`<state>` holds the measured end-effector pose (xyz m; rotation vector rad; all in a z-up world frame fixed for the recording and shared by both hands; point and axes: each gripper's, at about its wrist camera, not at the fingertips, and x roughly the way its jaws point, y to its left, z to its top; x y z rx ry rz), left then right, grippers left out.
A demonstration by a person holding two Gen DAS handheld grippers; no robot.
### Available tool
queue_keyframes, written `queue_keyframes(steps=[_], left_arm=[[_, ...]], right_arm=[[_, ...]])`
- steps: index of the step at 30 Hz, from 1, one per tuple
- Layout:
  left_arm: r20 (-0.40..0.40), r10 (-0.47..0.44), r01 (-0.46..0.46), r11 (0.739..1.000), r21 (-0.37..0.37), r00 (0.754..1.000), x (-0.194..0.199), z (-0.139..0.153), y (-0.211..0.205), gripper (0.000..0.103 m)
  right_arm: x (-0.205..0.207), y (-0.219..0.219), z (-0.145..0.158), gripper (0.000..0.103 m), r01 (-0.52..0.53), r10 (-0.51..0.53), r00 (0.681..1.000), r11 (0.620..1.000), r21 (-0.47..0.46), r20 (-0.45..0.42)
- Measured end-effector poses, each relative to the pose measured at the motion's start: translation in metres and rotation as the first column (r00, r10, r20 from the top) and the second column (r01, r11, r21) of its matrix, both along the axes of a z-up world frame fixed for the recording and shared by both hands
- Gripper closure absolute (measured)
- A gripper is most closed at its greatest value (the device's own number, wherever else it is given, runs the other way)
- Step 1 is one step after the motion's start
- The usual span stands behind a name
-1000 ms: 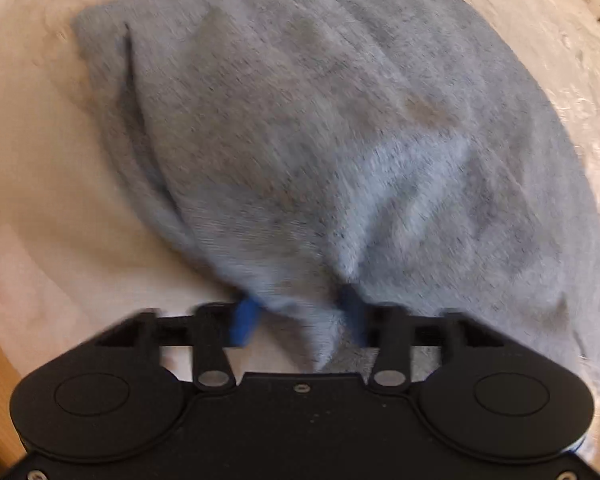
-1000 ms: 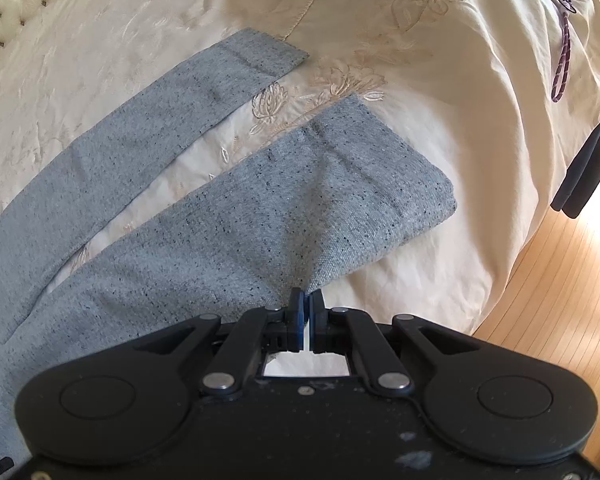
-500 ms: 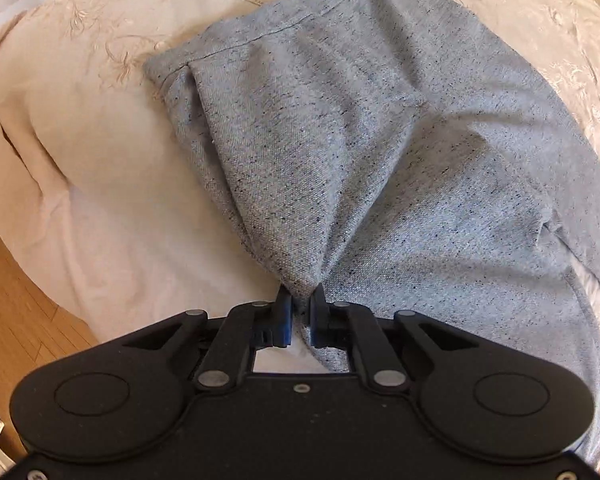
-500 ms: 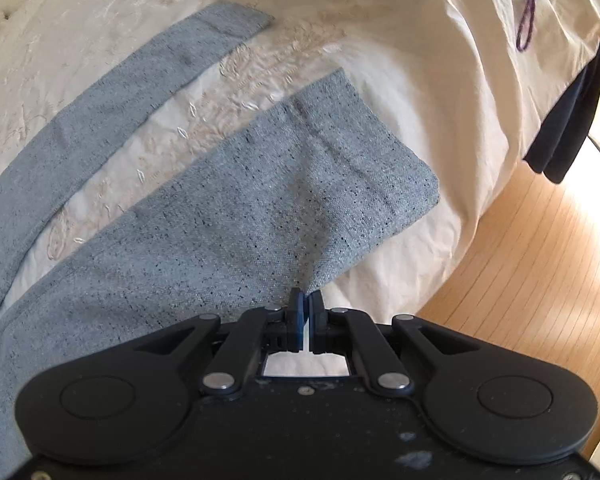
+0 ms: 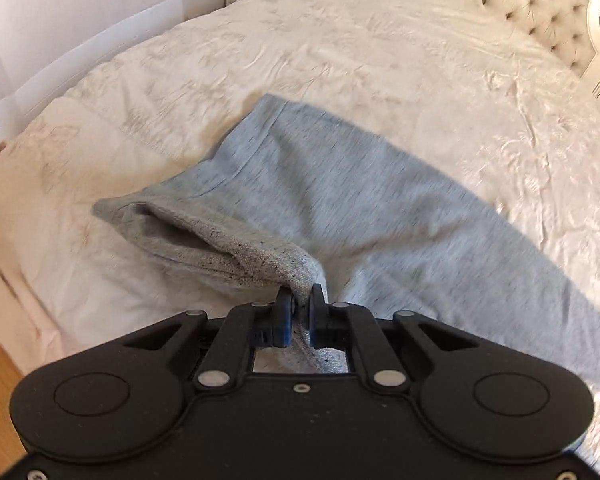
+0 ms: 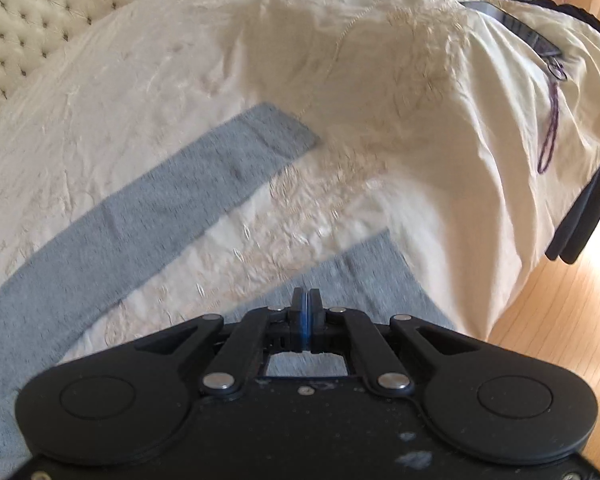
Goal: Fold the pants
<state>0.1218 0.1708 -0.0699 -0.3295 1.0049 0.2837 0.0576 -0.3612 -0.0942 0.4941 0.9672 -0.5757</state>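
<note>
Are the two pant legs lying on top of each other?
No, the far leg and the near leg lie apart, with bedspread between.

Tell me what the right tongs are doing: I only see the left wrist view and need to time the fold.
Observer: The right tongs are shut at the near pants leg, close to its hem.
Operator: Are the legs stacked yet?
Observer: No. The far leg lies apart, with bare bedspread between them.
Operator: Anything in the way there?
Observer: A phone rests on the bed's far corner, clear of both legs.
</note>
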Motion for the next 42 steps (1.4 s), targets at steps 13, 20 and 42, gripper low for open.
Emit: queue_keyframes(steps=[13,20,42], left_arm=[[-0.122,-0.052,0.068,0.989,0.13,0.991,0.0,-0.028,-0.02,0.093],[-0.118,-0.124,0.14,0.979,0.148,0.985,-0.002,-0.028,-0.018,0.092],[-0.131,-0.145,0.165,0.974,0.153,0.981,0.001,-0.036,-0.023,0.092]], right_arm=[[-0.061,-0.038,-0.063,0.068,0.233,-0.204,0.967,0.95,0.209,-0.152],[-0.093,-0.017,-0.11,0.064,0.328,-0.279,0.939,0.901,0.282,-0.2],[-0.075,-0.034,-0.079,0.064,0.201,-0.186,0.975,0.971,0.132,-0.119]])
